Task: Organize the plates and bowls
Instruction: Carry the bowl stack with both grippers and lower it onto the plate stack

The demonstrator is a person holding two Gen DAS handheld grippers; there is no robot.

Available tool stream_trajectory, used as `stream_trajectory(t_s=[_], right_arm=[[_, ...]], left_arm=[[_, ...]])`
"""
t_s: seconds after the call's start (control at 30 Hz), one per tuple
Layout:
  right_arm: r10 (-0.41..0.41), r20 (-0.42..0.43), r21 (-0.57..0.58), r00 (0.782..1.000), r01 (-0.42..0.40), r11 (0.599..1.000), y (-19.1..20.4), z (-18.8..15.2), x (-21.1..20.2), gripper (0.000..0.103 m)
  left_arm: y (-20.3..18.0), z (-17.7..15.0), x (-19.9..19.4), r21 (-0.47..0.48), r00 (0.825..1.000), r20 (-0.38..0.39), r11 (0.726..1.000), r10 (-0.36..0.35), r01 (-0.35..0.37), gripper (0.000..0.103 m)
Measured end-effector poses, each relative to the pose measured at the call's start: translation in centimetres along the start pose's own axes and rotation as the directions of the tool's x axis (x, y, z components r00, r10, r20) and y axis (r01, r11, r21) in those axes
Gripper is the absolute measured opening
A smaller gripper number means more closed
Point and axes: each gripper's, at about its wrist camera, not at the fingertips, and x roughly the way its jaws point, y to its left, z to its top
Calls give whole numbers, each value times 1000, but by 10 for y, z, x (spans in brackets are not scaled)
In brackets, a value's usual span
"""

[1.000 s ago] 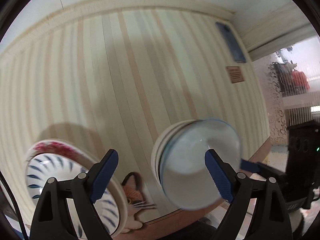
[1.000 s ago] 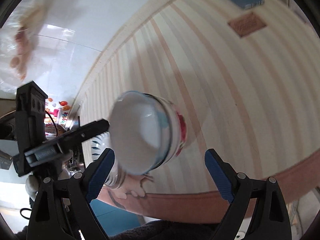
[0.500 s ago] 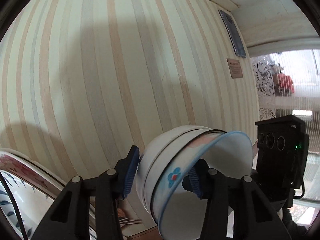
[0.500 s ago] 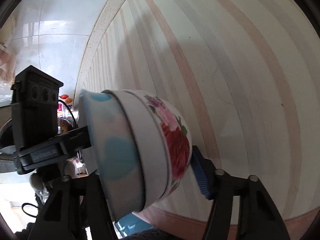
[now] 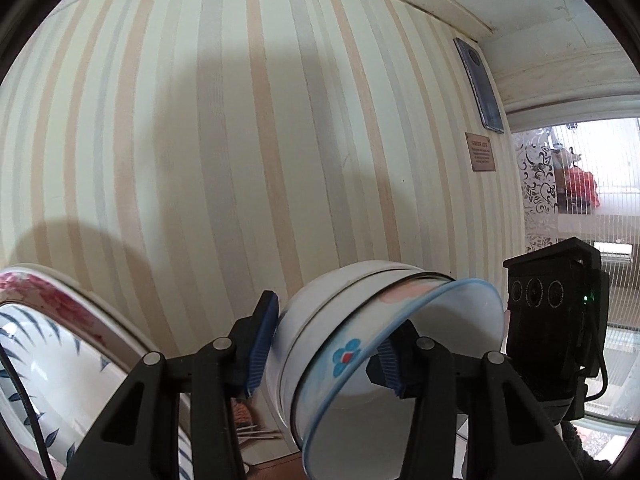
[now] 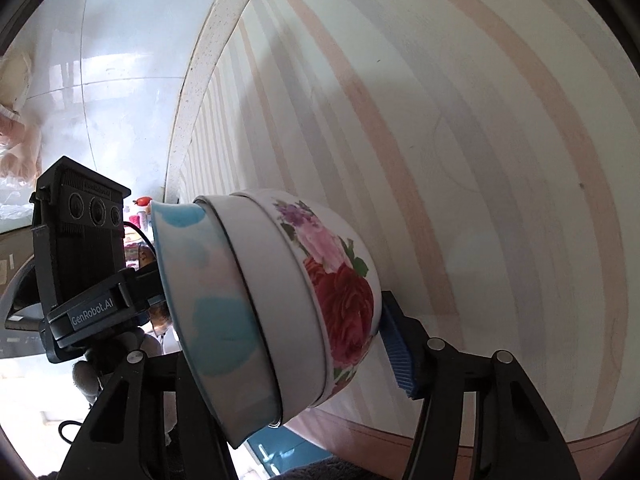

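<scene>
A stack of nested bowls [image 5: 360,344] sits between both grippers; it also shows in the right wrist view [image 6: 280,304]. The inner bowl has a blue rim and a blue flower, the outer one red and pink roses. My left gripper [image 5: 326,346] is shut on the stack, one pad outside and one inside. My right gripper [image 6: 280,344] is shut on the same stack from the other side; its left finger is hidden behind the bowls. A stack of plates [image 5: 60,360] with blue leaf and red flower patterns lies at the lower left of the left wrist view.
A striped tablecloth [image 5: 240,160] covers the table, with its brown border [image 6: 480,440] at the near edge. A phone [image 5: 480,84] and a small brown label [image 5: 482,152] lie at the far right. A white tiled wall [image 6: 100,80] stands behind.
Both grippers have closed from open onto the bowl stack. The cameras have tilted a little and the view has shifted slightly since half a second ago.
</scene>
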Motion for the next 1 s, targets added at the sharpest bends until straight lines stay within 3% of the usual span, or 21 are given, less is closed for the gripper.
stream_trajectory(t_s=[0.57,0.77,1.0], right_arm=[[46,-72,-73,996,-51,996,62,4,15,61],[54,-85,-112,995,-64,992,98,-4,27,61],[75,-117,-131,990,-90,987,136,-21,68,61]], left_arm=[[24,-10,-62,-81,995,96,997,17,-9,43],[46,-24,-93,-83,991,130,996,25,-15,43],[89,-42,-117,-120,988,143,992,58,-41,43]])
